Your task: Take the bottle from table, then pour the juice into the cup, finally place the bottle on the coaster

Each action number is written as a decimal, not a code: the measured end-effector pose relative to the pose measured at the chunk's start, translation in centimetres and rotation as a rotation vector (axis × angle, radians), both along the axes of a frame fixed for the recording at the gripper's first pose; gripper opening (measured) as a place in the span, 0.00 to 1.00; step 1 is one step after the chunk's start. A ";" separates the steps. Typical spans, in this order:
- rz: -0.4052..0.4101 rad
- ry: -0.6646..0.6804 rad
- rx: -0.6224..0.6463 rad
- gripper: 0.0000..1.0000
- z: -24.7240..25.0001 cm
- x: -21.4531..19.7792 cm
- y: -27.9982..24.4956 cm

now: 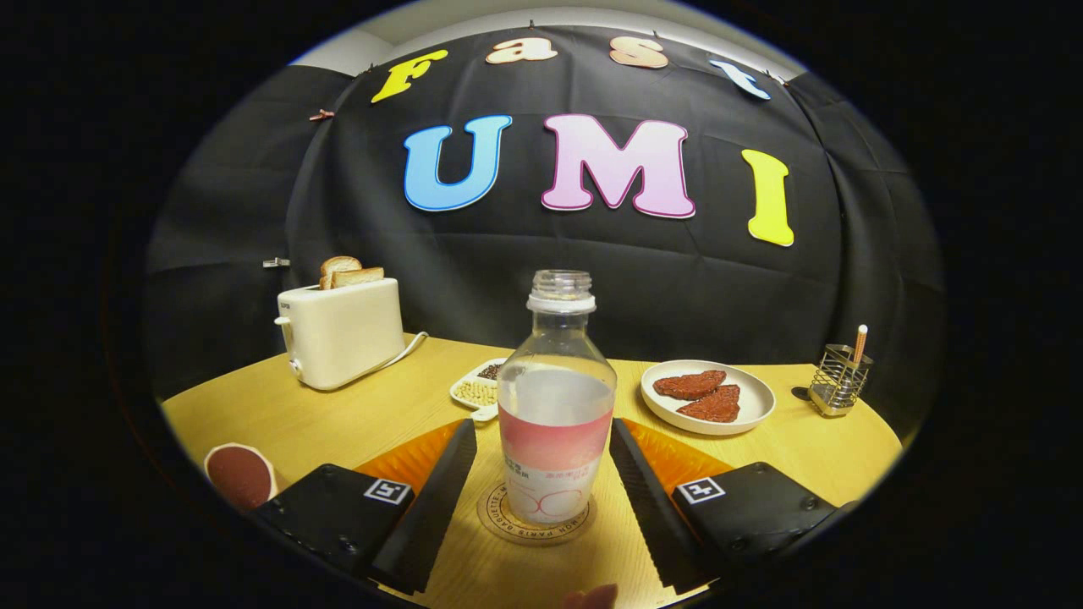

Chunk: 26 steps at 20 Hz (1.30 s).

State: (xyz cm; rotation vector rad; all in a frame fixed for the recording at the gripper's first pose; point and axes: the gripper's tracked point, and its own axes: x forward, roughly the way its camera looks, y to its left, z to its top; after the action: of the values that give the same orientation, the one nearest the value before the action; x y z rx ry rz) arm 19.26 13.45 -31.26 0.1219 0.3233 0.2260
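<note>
Bottle [555,397] stands upright on the coaster [535,512], uncapped, between the gripper [541,486] fingers, which are spread apart and clear of its sides, apparently a release after placing. Left of the coaster sits the cup [240,475].

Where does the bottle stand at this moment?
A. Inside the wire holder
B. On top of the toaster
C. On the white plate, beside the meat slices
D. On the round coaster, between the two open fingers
D. The bottle stands upright on the round coaster, and the gripper is open, its fingers on either side of the bottle with a gap to each.
</note>
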 end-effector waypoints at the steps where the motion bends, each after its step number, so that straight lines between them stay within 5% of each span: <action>1: -0.002 -0.003 0.001 0.97 0.5 -0.3 -0.2; 26: -0.108 -0.216 -0.129 0.97 24.0 -11.3 -10.7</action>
State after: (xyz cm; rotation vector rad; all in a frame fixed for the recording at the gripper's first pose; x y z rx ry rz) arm 8.00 2.79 -7.31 -0.0123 0.1156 0.1091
